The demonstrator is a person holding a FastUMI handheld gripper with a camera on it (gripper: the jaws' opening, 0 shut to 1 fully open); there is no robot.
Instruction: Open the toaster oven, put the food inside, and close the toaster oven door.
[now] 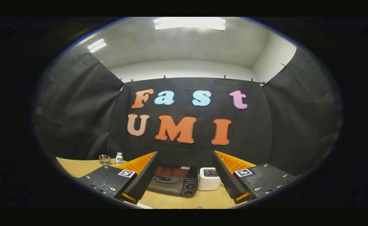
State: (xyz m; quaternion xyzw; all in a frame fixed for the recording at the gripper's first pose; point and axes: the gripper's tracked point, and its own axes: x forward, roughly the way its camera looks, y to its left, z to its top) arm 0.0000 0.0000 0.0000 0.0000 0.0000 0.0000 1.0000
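Gripper (pixel 184 175) spread wide, holding nothing; closed toaster oven (pixel 173 184) at 12 o'clock between its fingers, white toaster (pixel 208 179) at 1 o'clock

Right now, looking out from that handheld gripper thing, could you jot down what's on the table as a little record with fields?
surface: light wooden table
main appliance: black toaster oven with a glass door, beyond the fingers, seen between them, door closed
beside it: small white pop-up toaster, standing against the oven's knob side
far corner: white bottle with a green label next to a small clear glass dish
gripper: two-finger gripper with orange and black fingers, open wide, holding nothing
food: cannot tell where it is
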